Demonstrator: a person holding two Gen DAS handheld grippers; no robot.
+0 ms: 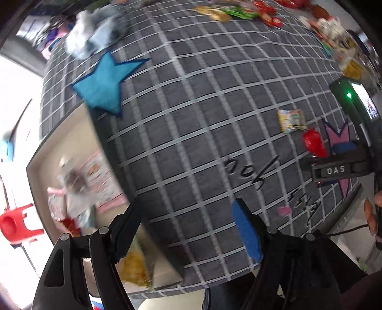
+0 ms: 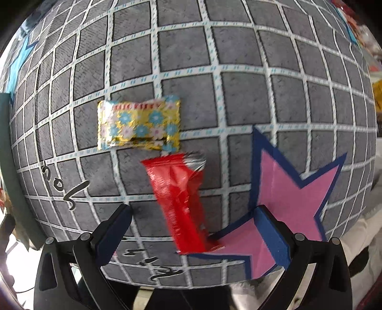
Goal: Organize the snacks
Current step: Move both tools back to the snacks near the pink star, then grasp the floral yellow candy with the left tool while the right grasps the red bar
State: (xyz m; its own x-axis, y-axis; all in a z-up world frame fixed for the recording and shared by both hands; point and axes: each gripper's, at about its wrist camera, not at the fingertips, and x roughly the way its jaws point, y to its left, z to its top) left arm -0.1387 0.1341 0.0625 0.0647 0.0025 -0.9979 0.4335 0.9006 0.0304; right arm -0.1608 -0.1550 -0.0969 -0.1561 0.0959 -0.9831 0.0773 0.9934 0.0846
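**A:** Item one, nearest the lens?

**B:** My right claw [image 2: 193,229], spread wide and holding nothing. Between its blue pads lies the near end of a red wrapper [image 2: 179,202]; whether the pads touch it, I cannot tell.

**A:** Item two?

**B:** A gold packet with blue flowers [image 2: 138,124], flat on the grey checked cloth [image 2: 238,47] just beyond the wrapper's far end. A pink star [image 2: 286,186] is printed to the right.

**A:** Left side?

**B:** My left claw [image 1: 188,226], also wide and empty, hangs above the cloth. Under its left finger sits a pale bin [image 1: 71,133] with several packets inside, blurred. More snacks [image 1: 234,12] lie along the table's far edge.

**A:** Risks?

**B:** The wrapper looks thin and slick. Closing on its tail could let it slide out, or drag it into the gold packet. The frames are smeared, so my aim may be off.
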